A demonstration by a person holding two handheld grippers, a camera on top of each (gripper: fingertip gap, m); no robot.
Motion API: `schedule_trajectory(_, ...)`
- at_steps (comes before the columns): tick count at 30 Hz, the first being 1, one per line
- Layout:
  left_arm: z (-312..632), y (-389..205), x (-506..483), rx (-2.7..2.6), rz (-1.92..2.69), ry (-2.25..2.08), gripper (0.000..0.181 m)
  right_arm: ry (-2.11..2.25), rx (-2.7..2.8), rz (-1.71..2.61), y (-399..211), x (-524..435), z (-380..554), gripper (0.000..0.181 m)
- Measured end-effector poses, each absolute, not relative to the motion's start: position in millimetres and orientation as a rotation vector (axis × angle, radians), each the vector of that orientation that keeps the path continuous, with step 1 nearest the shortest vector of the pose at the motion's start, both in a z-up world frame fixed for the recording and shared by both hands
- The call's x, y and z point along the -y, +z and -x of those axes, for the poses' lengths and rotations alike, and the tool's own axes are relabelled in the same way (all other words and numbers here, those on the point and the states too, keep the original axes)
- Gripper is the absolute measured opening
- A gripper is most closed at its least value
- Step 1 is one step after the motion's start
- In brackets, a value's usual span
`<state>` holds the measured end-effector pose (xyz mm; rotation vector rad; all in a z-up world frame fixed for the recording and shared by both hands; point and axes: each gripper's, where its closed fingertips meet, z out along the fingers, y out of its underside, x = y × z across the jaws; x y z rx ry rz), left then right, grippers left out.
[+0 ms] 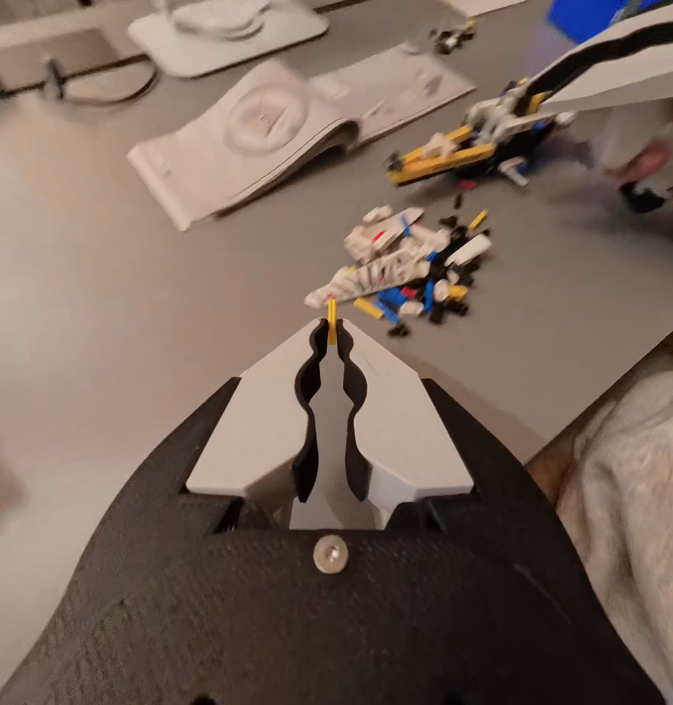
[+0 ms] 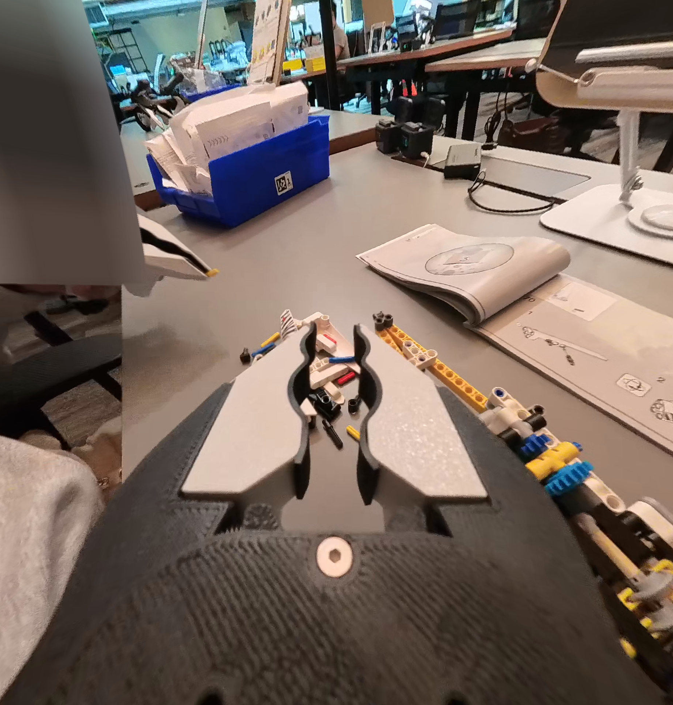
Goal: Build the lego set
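Your left gripper (image 1: 332, 322) pinches a yellow pin (image 1: 331, 320); your right gripper (image 2: 333, 332) hangs open. The model (image 1: 476, 141) looks partly built, and a pile of loose pieces (image 1: 411, 271) remains.

The left wrist view is blurry. The pile of loose pieces (image 1: 407, 274) at 1 o'clock is smeared, so small parts cannot be told apart. The open booklet (image 1: 289, 133) at 12 o'clock has pages too fuzzy to make out. The right gripper (image 1: 525, 103) at 2 o'clock is cut off by the edge and hides part of the half-built model (image 1: 468, 148).

In the right wrist view, the model (image 2: 548, 457) at 4 o'clock is partly behind the gripper body. The left gripper (image 2: 209, 271) at 10 o'clock is mostly covered.
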<state>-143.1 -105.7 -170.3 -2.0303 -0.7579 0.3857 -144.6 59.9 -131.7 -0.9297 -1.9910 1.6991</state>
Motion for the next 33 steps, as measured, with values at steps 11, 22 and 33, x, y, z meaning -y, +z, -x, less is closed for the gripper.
schedule_trajectory(11, 167, -206, -13, 0.483, 2.27, 0.318, 0.004, 1.941, 1.708, 0.973, -115, -84, 136, 0.013)
schedule_trajectory(22, 204, -162, -9, 0.675, 1.843, 0.206, 0.03, 1.909, 1.684, 0.99, -118, -92, 133, 0.014)
schedule_trajectory(33, 233, -114, 56, 0.816, 1.273, 0.233, 0.017, 1.803, 1.69, 1.014, -124, -92, 142, 0.015)
